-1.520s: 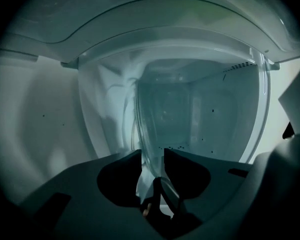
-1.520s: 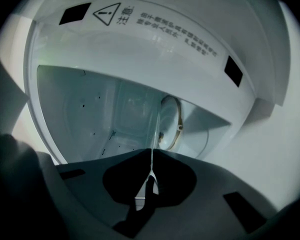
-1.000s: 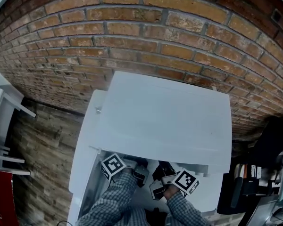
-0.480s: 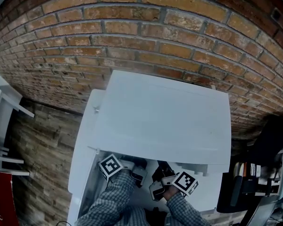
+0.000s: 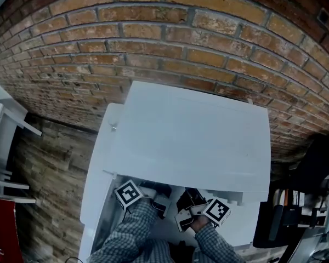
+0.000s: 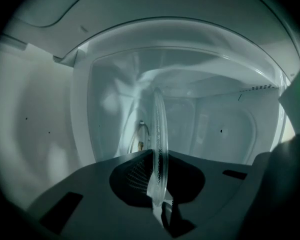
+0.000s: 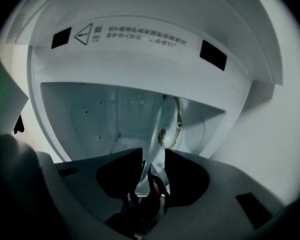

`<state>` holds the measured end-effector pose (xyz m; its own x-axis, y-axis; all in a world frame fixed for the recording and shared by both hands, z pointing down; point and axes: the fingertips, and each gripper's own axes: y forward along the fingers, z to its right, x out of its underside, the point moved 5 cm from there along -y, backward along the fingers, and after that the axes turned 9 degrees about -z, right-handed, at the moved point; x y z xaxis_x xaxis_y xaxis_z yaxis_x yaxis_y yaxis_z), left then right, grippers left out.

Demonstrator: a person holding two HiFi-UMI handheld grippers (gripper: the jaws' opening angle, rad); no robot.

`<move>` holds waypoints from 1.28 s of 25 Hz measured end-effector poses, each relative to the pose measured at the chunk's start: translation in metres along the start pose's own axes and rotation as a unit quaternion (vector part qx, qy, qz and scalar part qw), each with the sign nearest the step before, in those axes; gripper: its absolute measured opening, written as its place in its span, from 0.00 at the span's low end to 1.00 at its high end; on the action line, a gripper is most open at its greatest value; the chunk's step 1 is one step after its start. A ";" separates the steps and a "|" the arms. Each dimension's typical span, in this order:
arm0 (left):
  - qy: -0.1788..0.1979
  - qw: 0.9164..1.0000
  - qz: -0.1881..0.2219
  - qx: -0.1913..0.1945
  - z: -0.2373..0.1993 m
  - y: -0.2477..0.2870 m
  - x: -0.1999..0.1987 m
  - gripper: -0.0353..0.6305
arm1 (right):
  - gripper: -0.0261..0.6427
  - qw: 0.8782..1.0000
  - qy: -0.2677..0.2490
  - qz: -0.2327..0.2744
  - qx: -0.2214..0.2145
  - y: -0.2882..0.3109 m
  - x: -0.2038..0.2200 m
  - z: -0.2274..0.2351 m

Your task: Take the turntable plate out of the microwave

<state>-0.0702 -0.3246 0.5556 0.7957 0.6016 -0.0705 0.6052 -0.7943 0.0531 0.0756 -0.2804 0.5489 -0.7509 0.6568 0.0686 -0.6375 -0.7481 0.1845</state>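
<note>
A white microwave (image 5: 192,136) stands against a brick wall, and both grippers reach into its open front. The clear glass turntable plate (image 6: 158,129) shows edge-on in the left gripper view. My left gripper (image 6: 158,156) is shut on its rim. From above, that gripper (image 5: 163,193) sits left of the right gripper (image 5: 187,197), and the microwave's top hides their tips. In the right gripper view the plate's rim (image 7: 154,134) runs between the jaws of my right gripper (image 7: 154,156). These jaws are opening, with gaps beside the glass. A ring part (image 7: 175,126) lies behind the plate.
The brick wall (image 5: 170,32) rises behind the microwave. A white shelf unit (image 5: 3,141) stands at the left, and dark equipment (image 5: 296,212) crowds the right. The cavity's white walls (image 6: 225,129) enclose the plate, and a warning label (image 7: 140,34) sits above the opening.
</note>
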 end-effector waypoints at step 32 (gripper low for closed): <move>0.018 0.999 -0.045 0.022 0.013 -0.024 0.025 0.10 | 0.11 0.998 0.016 0.051 -0.031 0.005 -0.005 -0.006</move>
<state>-0.0654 -0.2914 0.5394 0.7394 0.6723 -0.0370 0.6728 -0.7398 0.0040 0.0753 -0.2882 0.5438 -0.8166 0.5749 0.0518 -0.5668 -0.8155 0.1167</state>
